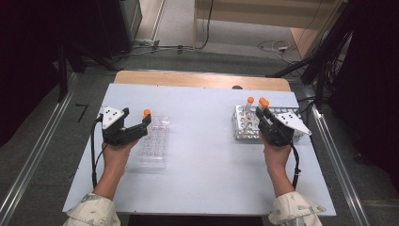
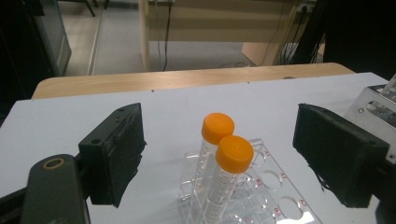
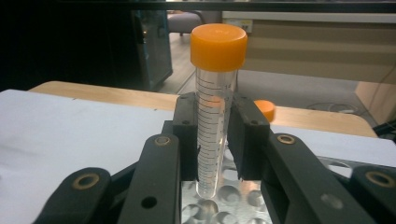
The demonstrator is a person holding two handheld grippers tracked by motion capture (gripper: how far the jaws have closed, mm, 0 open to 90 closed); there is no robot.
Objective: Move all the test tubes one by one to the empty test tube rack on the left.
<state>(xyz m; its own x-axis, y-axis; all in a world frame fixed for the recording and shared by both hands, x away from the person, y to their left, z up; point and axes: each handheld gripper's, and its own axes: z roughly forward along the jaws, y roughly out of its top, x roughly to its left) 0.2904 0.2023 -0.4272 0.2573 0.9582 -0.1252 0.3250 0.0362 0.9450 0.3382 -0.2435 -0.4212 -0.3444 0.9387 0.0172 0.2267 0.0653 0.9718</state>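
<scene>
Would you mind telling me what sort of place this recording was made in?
Probably a lab bench set up for recording: orange-capped graduated tubes in a clear rack and a metal rack, with cables on the floor.

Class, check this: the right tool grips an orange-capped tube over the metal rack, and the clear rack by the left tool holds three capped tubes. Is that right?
Not quite. The clear rack holds two capped tubes, not three, as the left gripper view shows. The right tool does grip an orange-capped tube over the metal rack.

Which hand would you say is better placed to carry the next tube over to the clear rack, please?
Probably the right: its claw is shut on a tube above the metal rack. The left claw stands open at the clear rack.
</scene>
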